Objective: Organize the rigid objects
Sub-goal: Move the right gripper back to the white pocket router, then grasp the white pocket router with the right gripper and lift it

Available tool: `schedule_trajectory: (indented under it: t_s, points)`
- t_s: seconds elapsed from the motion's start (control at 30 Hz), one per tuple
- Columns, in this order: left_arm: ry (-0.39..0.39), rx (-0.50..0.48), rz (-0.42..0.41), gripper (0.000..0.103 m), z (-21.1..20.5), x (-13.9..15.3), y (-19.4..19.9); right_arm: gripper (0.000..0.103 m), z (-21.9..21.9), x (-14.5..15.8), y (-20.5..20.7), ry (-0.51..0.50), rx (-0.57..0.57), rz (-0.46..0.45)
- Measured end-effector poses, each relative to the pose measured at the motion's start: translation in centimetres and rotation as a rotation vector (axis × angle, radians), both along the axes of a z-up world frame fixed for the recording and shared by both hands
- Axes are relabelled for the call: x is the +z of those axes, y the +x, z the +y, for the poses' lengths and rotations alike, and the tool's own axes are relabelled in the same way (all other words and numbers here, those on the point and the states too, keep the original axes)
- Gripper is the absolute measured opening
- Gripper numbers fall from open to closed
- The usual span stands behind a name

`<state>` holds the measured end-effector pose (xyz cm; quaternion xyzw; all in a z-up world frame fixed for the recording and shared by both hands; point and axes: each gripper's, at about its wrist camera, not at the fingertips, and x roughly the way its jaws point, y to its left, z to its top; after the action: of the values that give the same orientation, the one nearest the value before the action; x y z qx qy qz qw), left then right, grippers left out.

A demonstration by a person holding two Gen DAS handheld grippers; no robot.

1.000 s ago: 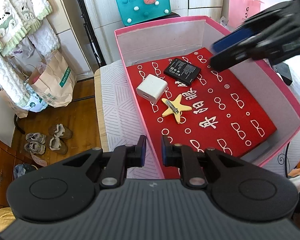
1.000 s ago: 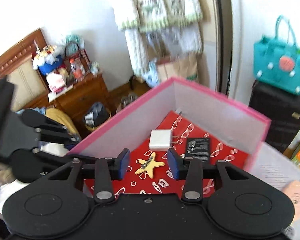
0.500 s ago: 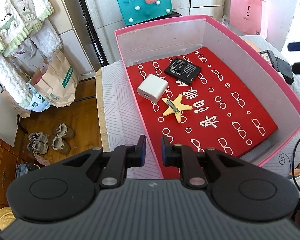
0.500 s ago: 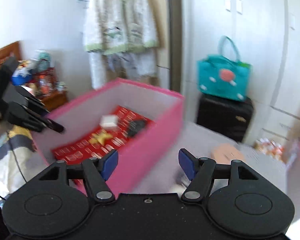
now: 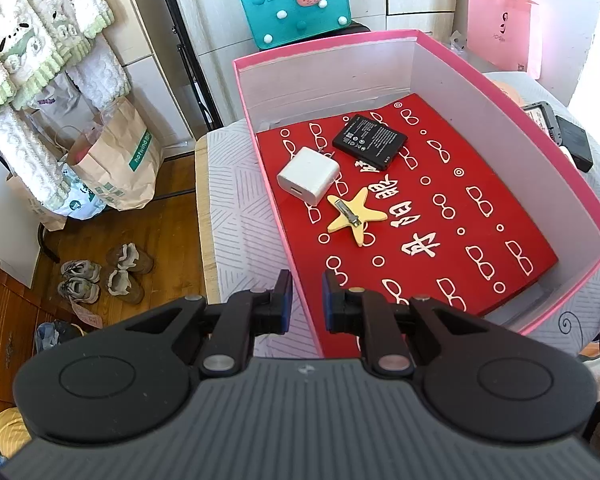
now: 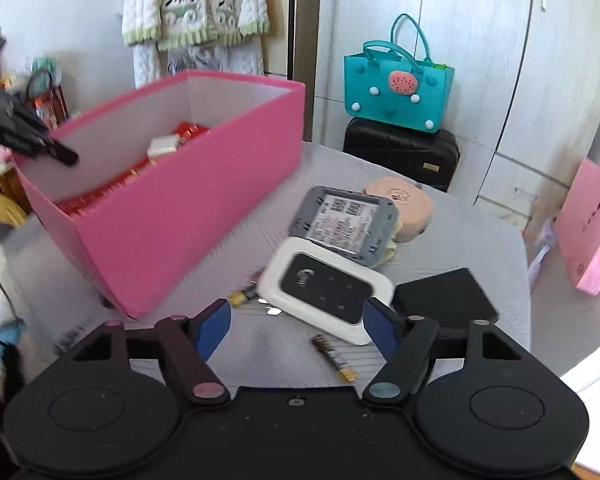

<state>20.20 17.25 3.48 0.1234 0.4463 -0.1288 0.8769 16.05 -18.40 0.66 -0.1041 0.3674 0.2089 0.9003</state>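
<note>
A pink box (image 5: pixel 324 50) with a red patterned floor holds a white charger (image 5: pixel 308 176), a black battery (image 5: pixel 370 142) and a yellow star hair clip (image 5: pixel 356 214). My left gripper (image 5: pixel 305 300) is shut on the box's near left wall. In the right wrist view, the right gripper (image 6: pixel 296 312) hovers over the table beside the box (image 6: pixel 180 220), its jaws opening with nothing between them. Just beyond its fingertips lie a white device with a black panel (image 6: pixel 326 294), a grey labelled device (image 6: pixel 344 226), a black flat square (image 6: pixel 446 300) and a thin battery (image 6: pixel 334 358).
A peach round pad (image 6: pixel 400 204) lies behind the grey device, and a small battery (image 6: pixel 244 296) sits by the box's corner. A teal bag (image 6: pixel 396 80) on a black case stands past the table. A pink bag (image 6: pixel 592 232) is at right. Shoes (image 5: pixel 100 276) lie on the floor at left.
My right gripper left the space above the box, swung out and down to the table beside it, and its jaws widened. The left gripper and the box's contents stayed put.
</note>
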Motion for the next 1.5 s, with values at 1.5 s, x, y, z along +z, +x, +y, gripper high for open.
schedule_trajectory:
  t_s: [1.5]
  points:
    - [-0.005, 0.002, 0.003, 0.014, -0.1, -0.1, 0.0, 0.058, 0.1, -2.5, 7.1, -0.006, 0.229, 0.166]
